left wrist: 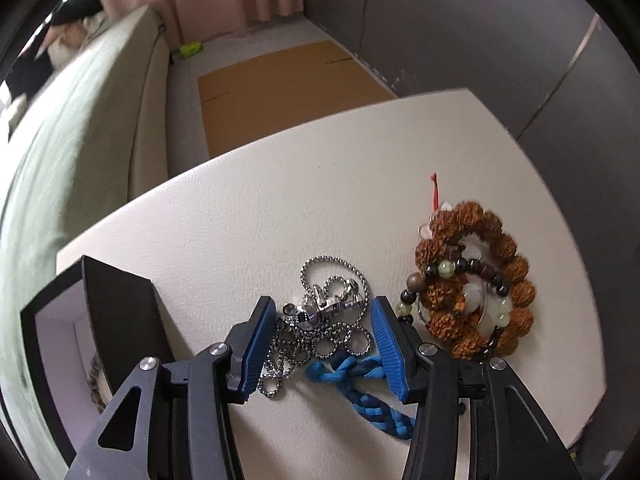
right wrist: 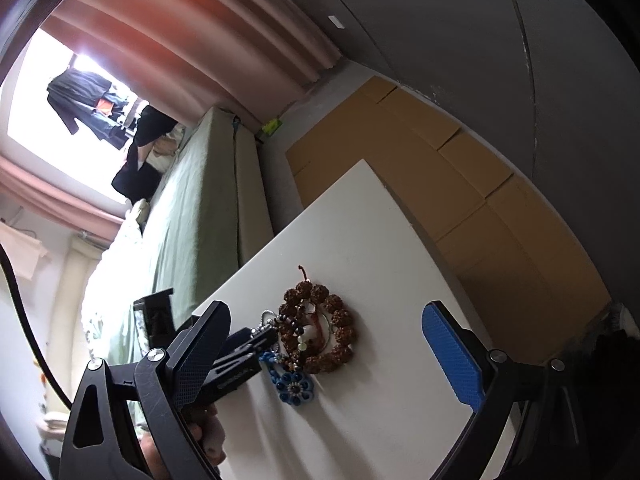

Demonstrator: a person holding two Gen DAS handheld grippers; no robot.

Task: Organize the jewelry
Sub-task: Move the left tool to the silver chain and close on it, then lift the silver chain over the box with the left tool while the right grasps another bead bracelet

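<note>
- Left gripper [left wrist: 322, 344]: jaws apart, straddling the chain [left wrist: 320, 320]; pads not yet pressing on it, nothing held.
- Chain: silver ball-link heap on the table [left wrist: 280, 208], lying between the blue pads.
- Cord [left wrist: 352, 376]: blue braid, just beside the chain, partly between the jaws; in the right wrist view it ends in a beaded flower [right wrist: 295, 389].
- Box [left wrist: 100, 320]: black, open, pale lining, at the table's left edge; contents mostly hidden.
- Bracelets [left wrist: 476, 288]: brown seed-bead ring with dark and pale bead strands across it, right of the chain.
- Right gripper [right wrist: 332, 354]: wide open, empty, above the table.
- Progress: early, by my reading; three pieces loose on the table, all left to sort.
- Bed [left wrist: 80, 120], cardboard [left wrist: 280, 80]: beyond the table.
</note>
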